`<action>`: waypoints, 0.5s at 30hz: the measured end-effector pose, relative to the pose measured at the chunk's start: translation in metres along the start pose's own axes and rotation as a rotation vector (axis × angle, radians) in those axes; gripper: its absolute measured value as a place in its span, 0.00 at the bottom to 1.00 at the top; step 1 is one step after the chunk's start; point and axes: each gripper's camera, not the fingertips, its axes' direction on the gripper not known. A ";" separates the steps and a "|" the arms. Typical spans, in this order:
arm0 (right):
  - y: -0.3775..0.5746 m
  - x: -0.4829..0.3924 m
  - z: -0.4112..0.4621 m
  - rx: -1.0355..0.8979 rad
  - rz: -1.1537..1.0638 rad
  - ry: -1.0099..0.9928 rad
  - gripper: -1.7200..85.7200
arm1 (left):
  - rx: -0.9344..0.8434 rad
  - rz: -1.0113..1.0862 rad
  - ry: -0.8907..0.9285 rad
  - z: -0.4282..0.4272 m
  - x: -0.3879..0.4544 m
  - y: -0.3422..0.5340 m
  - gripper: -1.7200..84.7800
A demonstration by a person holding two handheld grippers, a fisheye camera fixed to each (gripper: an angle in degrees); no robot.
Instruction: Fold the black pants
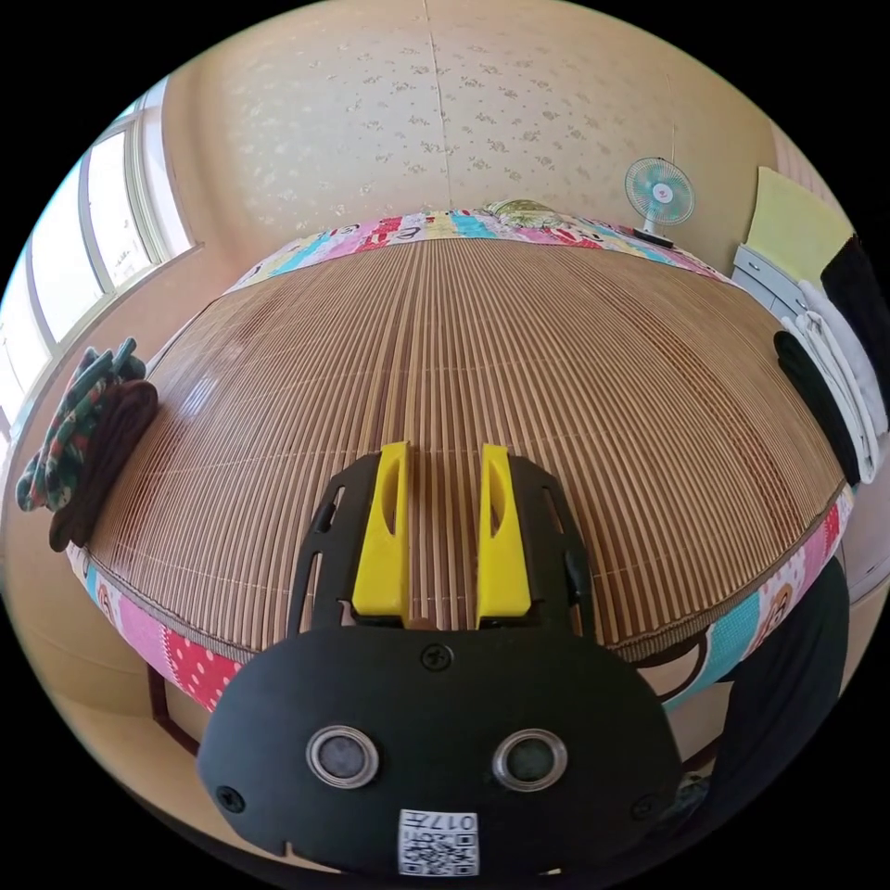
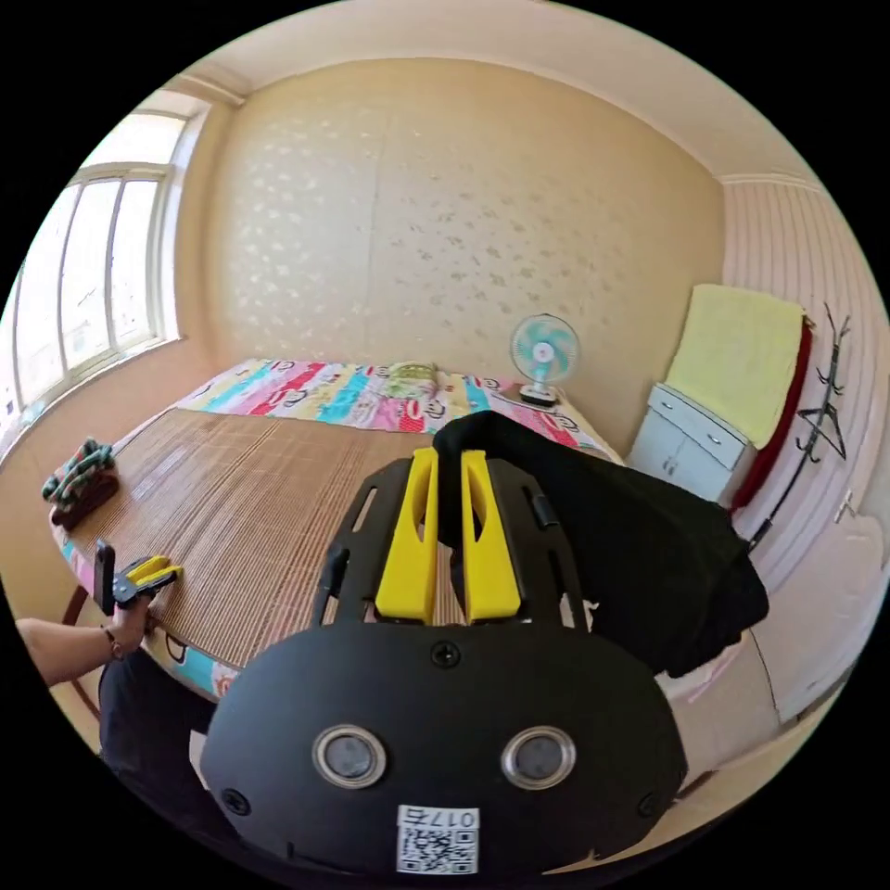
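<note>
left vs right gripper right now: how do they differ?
The right gripper has its jaws pinched on the black pants, lifting them off the bed; the left gripper holds nothing, its jaws apart over the bamboo mat. The right gripper is raised well above the mat; the left gripper sits low by the mat's near edge. Both have yellow jaws on a black body.

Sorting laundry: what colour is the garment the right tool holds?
Black; the pants show best in the right gripper view.

Bright daylight from the window (overexposed); sharp focus, strong fisheye bending at edges.
</note>
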 end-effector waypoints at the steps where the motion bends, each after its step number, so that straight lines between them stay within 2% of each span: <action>1: 0.007 -0.032 0.015 -0.036 -0.058 -0.061 0.05 | 0.000 0.002 -0.004 0.000 0.001 0.001 0.15; 5: 0.056 -0.105 0.075 -0.223 -0.123 -0.277 0.07 | 0.003 0.017 -0.023 -0.001 0.004 0.011 0.15; 7: 0.101 -0.142 0.115 -0.428 -0.143 -0.441 0.08 | 0.004 0.020 -0.025 -0.002 0.003 0.015 0.15; 8: 0.113 -0.150 0.120 -0.458 -0.151 -0.471 0.08 | 0.005 0.024 -0.027 -0.002 0.004 0.018 0.15; 10: 0.139 -0.155 0.102 -0.372 -0.117 -0.523 0.09 | 0.005 0.031 -0.030 -0.002 0.005 0.021 0.14; 13: 0.134 -0.135 0.069 -0.401 -0.066 -0.531 0.11 | 0.008 0.041 -0.042 -0.003 0.007 0.028 0.14; 15: 0.129 -0.111 0.036 -0.355 -0.009 -0.496 0.12 | 0.011 0.058 -0.056 -0.003 0.011 0.033 0.13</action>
